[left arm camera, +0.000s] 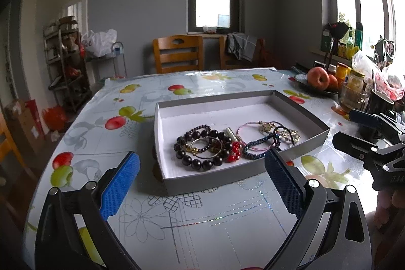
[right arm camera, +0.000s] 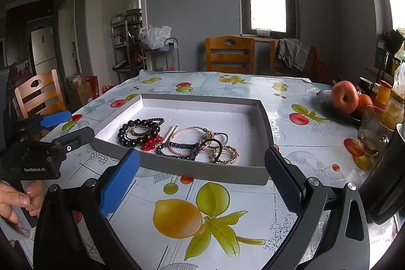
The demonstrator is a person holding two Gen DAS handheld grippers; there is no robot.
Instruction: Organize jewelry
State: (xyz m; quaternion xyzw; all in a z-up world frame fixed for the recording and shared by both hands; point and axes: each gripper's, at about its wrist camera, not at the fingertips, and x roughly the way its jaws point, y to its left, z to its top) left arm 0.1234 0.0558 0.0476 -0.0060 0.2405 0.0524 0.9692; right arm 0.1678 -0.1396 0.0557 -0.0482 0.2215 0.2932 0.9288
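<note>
Grey tray (left arm camera: 253,168) of jewelry (left arm camera: 222,146) beyond both wide-spread grippers.

text: "GenRobot.AI" white print on left gripper (right arm camera: 58,133) body, 9 o'clock in right wrist view | partial "DAS" on right gripper (left arm camera: 364,136) body, 3 o'clock in left wrist view | plastic bag (right arm camera: 154,36) lettering unreadable
</note>
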